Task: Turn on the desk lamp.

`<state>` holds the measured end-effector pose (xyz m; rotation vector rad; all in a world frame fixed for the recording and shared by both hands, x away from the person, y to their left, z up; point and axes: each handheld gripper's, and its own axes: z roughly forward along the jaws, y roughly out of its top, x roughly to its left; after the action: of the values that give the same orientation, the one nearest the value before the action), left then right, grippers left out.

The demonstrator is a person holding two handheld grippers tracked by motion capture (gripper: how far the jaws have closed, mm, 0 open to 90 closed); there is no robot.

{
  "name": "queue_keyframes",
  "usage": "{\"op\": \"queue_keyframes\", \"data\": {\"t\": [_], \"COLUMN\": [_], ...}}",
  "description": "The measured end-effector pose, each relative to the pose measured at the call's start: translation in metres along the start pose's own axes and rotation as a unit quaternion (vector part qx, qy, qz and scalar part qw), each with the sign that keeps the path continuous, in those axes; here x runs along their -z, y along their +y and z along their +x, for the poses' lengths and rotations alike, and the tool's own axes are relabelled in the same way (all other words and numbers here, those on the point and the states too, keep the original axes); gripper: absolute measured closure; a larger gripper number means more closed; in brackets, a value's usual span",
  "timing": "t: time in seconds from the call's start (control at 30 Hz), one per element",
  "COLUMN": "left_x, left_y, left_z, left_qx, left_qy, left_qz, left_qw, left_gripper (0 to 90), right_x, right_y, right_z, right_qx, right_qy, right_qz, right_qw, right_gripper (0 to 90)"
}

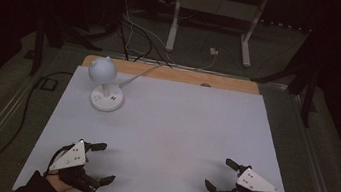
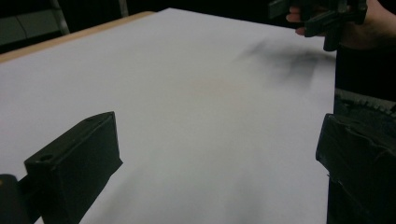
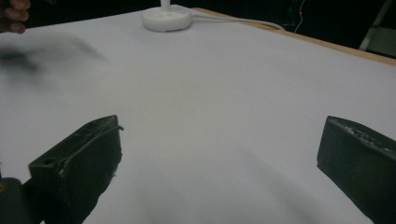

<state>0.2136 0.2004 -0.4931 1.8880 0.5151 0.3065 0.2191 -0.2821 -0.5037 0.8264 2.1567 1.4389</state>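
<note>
The person is resting the left tool [image 1: 98, 162] and right tool [image 1: 221, 174], both spread and empty, near the tabletop's [image 1: 179, 127] front edge, seemingly before starting, with the lamp [image 1: 105, 87] well apart, likely needing a long reach.

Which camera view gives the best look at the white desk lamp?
The high view: the whole lamp shows there, round head, stem, base and cord, at the table's far left. The right gripper view catches just its base and cord. The left gripper view faces the other hand instead.
</note>
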Motion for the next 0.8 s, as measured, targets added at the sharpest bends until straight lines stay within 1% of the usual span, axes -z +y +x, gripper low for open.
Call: {"op": "queue_keyframes", "data": {"t": [0.13, 0.2, 0.27, 0.37, 0.47, 0.57, 0.6, 0.7, 0.8], "left_x": [-0.0022, -0.0027, -0.0036, -0.0044, -0.0046, -0.0047, -0.0047, -0.0051, -0.0058], "left_y": [-0.0006, -0.0008, -0.0009, -0.001, -0.001, -0.0009, -0.0009, -0.0011, -0.0011], "left_z": [-0.0008, -0.0005, 0.0002, -0.0001, -0.0006, -0.0004, -0.0003, -0.0005, -0.001], "left_qx": [-0.001, -0.001, 0.002, 0.0, -0.002, -0.001, 0.0, -0.002, -0.003], "left_qy": [-0.005, -0.006, -0.006, -0.009, -0.009, -0.009, -0.01, -0.011, -0.013], "left_qz": [0.008, 0.009, 0.012, 0.017, 0.019, 0.019, 0.019, 0.022, 0.025], "left_qw": [1.0, 0.9999, 0.9999, 0.9998, 0.9998, 0.9998, 0.9998, 0.9997, 0.9996], "left_gripper": [0.3, 0.3, 0.3, 0.3, 0.3, 0.3, 0.3, 0.3, 0.3], "right_x": [0.0, -0.0003, -0.0006, -0.0013, -0.0016, -0.0016, -0.0012, -0.0012, -0.0015], "right_y": [0.0006, 0.0014, 0.0019, 0.0025, 0.0021, 0.0021, 0.003, 0.0035, 0.0032], "right_z": [0.0, 0.0009, 0.0018, 0.0041, 0.0038, 0.0041, 0.0049, 0.0055, 0.005], "right_qx": [-0.002, 0.005, 0.007, 0.017, 0.01, 0.011, 0.014, 0.014, 0.013], "right_qy": [0.009, 0.005, 0.009, 0.008, 0.01, 0.009, 0.009, 0.006, 0.0], "right_qz": [0.001, 0.004, 0.005, 0.007, 0.007, 0.009, 0.005, 0.002, 0.002], "right_qw": [1.0, 1.0, 0.9999, 0.9998, 0.9999, 0.9999, 0.9998, 0.9999, 0.9999], "right_gripper": [0.0, 0.0, 0.0, 0.0, 0.0, 0.0, 0.0, 0.0, 0.0]}}
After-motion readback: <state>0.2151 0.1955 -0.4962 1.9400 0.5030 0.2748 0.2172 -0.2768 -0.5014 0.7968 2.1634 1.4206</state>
